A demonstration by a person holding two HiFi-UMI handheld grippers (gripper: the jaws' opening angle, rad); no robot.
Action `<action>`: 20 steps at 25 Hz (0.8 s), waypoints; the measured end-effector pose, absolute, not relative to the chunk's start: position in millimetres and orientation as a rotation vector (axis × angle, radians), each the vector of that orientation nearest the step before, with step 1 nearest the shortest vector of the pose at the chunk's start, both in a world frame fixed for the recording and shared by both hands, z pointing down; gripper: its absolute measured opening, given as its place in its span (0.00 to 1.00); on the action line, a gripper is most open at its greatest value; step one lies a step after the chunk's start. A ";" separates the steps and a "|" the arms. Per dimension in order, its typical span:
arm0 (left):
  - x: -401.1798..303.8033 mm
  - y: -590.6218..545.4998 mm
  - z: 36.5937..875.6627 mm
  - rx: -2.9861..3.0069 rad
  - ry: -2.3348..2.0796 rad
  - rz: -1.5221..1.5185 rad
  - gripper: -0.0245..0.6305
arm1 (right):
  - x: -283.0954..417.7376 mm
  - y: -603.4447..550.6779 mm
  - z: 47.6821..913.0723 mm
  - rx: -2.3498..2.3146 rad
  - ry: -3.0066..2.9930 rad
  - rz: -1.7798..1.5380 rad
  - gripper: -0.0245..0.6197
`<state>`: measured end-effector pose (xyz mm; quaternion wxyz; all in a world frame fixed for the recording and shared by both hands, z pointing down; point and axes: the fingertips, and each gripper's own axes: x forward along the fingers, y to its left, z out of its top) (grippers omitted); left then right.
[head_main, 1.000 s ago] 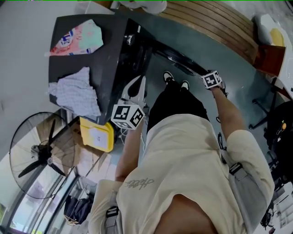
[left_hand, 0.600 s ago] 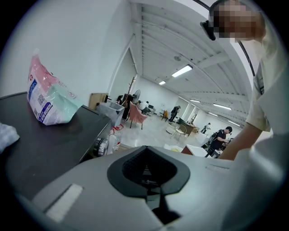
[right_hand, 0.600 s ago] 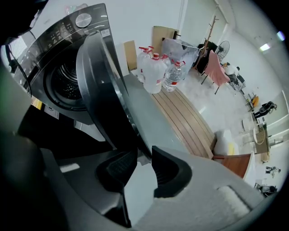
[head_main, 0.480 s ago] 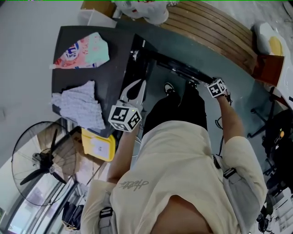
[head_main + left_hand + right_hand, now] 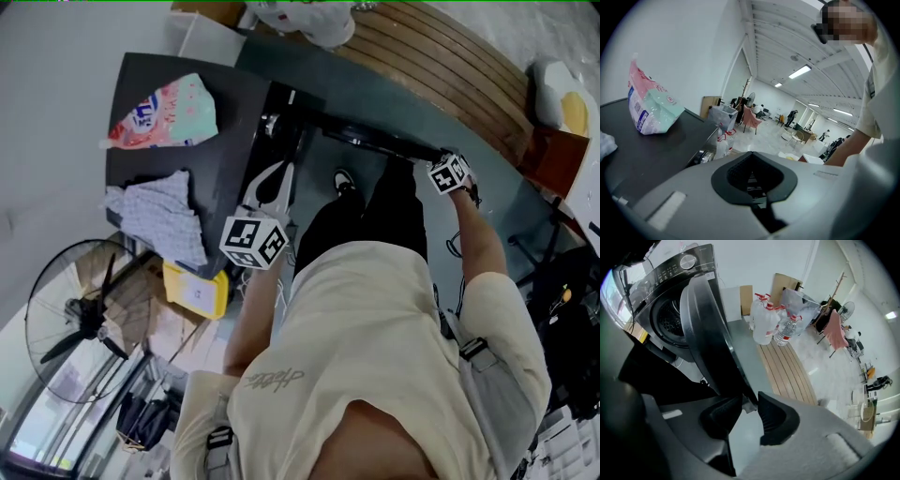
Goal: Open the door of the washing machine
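Note:
The black washing machine (image 5: 187,141) stands at the upper left in the head view. Its round door (image 5: 375,139) is swung out from the front. In the right gripper view the door (image 5: 705,329) stands ajar beside the open drum (image 5: 670,319). My right gripper (image 5: 441,159) points down at the door's free edge. That edge lies between its pads (image 5: 776,420), and the jaws are easing open. My left gripper (image 5: 281,176) hovers at the machine's front top edge, shut with nothing in it (image 5: 752,180).
A detergent bag (image 5: 164,112) and a crumpled cloth (image 5: 159,216) lie on the machine's top. A yellow container (image 5: 197,291) and a fan (image 5: 80,319) stand to its left. Water bottles (image 5: 768,324) and a curved wooden platform (image 5: 441,66) lie beyond the door. The person's legs stand by the opening.
The right gripper has moved outward with the door's edge, and the door has swung wider. The left gripper has drifted a little along the machine's front.

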<state>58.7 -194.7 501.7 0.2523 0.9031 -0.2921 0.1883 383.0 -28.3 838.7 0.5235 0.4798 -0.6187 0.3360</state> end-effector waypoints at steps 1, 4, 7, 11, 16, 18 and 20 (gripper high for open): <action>66.8 -196.8 500.0 2.453 -0.800 0.507 0.07 | 385.6 -33.9 838.2 1.128 -1.495 0.799 0.20; 95.5 -204.0 494.4 2.447 -0.817 0.490 0.07 | 398.0 -47.3 839.0 1.059 -1.530 0.774 0.20; 121.9 -217.2 492.4 2.434 -0.838 0.469 0.07 | 414.5 -67.3 840.0 1.007 -1.566 0.732 0.20; 145.4 -230.8 491.9 2.410 -0.875 0.456 0.07 | 430.9 -95.9 834.0 0.969 -1.626 0.723 0.21; 158.3 -241.1 492.0 2.360 -0.951 0.438 0.07 | 447.4 -134.2 831.0 0.898 -1.690 0.681 0.22; 163.0 -245.6 490.0 2.343 -0.983 0.421 0.07 | 454.9 -149.8 830.1 0.871 -1.706 0.660 0.22; 166.0 -249.4 488.5 2.330 -1.017 0.410 0.07 | 461.7 -166.8 829.3 0.852 -1.715 0.637 0.23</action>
